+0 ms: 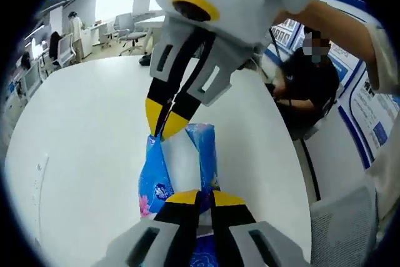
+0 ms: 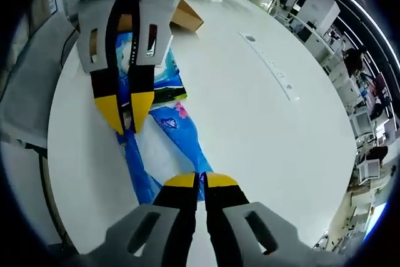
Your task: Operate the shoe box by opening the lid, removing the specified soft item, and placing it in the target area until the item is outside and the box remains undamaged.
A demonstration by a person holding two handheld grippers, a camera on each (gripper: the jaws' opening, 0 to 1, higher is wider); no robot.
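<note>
We have both jaws clenched on the blue-and-white soft plastic tissue pack (image 1: 178, 167), left gripper (image 1: 205, 195) and right gripper (image 2: 200, 179) at opposite ends, stretched above the white round table (image 1: 81, 136).

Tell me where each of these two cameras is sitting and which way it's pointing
Left gripper view: rides on the left gripper, looking along its shut jaws down the blue tissue pack to the right gripper opposite; a person's sleeve shows at right.
Right gripper view: rides on the right gripper, facing back along the pack toward the left gripper and a cardboard box.
Shared: the pack, both grippers, the white table.
</note>
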